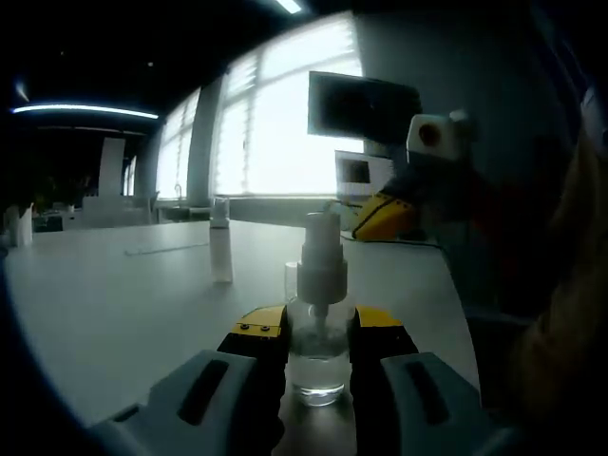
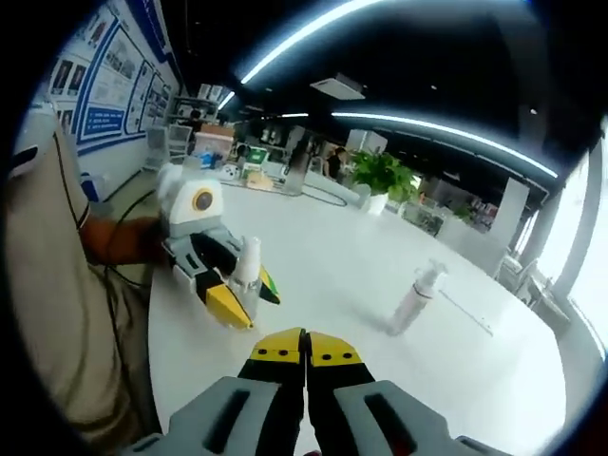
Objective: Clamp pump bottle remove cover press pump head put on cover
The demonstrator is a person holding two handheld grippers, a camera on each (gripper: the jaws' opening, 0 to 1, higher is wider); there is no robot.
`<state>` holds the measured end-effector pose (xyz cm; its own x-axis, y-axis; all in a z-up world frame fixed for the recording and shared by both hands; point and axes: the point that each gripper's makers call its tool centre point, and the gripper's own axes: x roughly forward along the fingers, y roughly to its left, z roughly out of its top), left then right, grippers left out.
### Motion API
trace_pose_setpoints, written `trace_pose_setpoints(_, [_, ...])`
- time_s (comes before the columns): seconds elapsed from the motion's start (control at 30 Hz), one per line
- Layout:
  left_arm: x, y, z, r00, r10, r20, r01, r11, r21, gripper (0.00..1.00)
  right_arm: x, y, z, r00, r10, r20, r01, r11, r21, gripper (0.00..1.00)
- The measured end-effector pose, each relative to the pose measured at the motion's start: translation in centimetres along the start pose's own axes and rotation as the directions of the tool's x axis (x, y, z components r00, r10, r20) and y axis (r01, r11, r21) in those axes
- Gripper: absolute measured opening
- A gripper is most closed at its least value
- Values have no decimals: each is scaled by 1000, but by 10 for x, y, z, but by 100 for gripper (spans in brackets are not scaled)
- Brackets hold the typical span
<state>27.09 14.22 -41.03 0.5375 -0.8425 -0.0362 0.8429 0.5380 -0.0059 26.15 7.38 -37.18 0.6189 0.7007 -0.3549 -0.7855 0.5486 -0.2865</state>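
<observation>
Left gripper (image 1: pixel 318 347) clamps pump bottle (image 1: pixel 318 313); right gripper (image 2: pixel 306 356) closed, prob. empty.

Bright windows (image 1: pixel 275 123) are glowing behind a white table (image 1: pixel 114 304); ceiling light strips (image 2: pixel 437 133) and plants (image 2: pixel 380 173) are showing

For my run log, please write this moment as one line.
left gripper: shut on pump bottle | cover: off | pump head: bare | right gripper: shut, holds nothing | second bottle: standing on table

White table (image 1: pixel 114 313), bright windows (image 1: pixel 285 123), monitor (image 1: pixel 361 106), potted plant (image 2: pixel 380 173).
</observation>
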Motion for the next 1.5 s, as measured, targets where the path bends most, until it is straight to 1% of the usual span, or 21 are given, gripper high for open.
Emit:
trace_pose_setpoints(0.07, [0,0,0,1000,0,0,0,1000,0,16,-1,-2,0,1000,-21,20,21,1000,21,0])
trace_pose_setpoints(0.27, [0,0,0,1000,1,0,-1,1000,0,16,-3,-5,-8,998,-48,52,43,995,88,0])
trace_pose_setpoints(0.53, [0,1,0,1000,3,0,-3,1000,-1,16,-5,-5,-19,995,-61,76,49,988,144,0])
trace_pose_setpoints(0.6, [0,1,0,1000,3,1,-3,1000,0,16,-5,-5,-20,993,-69,94,51,983,174,0])
trace_pose_setpoints(0.73, [0,1,0,1000,3,0,-3,1000,-1,16,0,-2,-24,991,-67,112,44,980,196,0])
trace_pose_setpoints(0.8, [0,1,0,1000,2,0,-2,1000,-1,16,2,0,-29,992,-65,108,42,978,206,0])
trace_pose_setpoints(0.83, [0,1,0,1000,2,1,-2,1000,-1,16,2,0,-29,990,-74,118,48,977,207,0])
trace_pose_setpoints(0.9, [0,1,0,1000,2,1,-2,1000,-1,16,2,1,-28,988,-67,141,34,974,222,0])
trace_pose_setpoints(1.07, [0,0,0,1000,2,0,-2,1000,-2,16,1,-2,-29,982,-87,169,45,969,242,0])
trace_pose_setpoints(1.13, [0,0,0,1000,2,0,-2,1000,-2,16,1,-2,-30,981,-86,172,41,968,248,0])
trace_pose_setpoints(1.3, [1,0,0,1000,2,0,-2,1000,-2,16,1,-5,-34,977,-109,181,58,962,265,0])
trace_pose_setpoints(1.5, [1,1,0,1000,2,0,-2,1000,-2,16,3,-2,-40,977,-108,183,52,956,288,0])
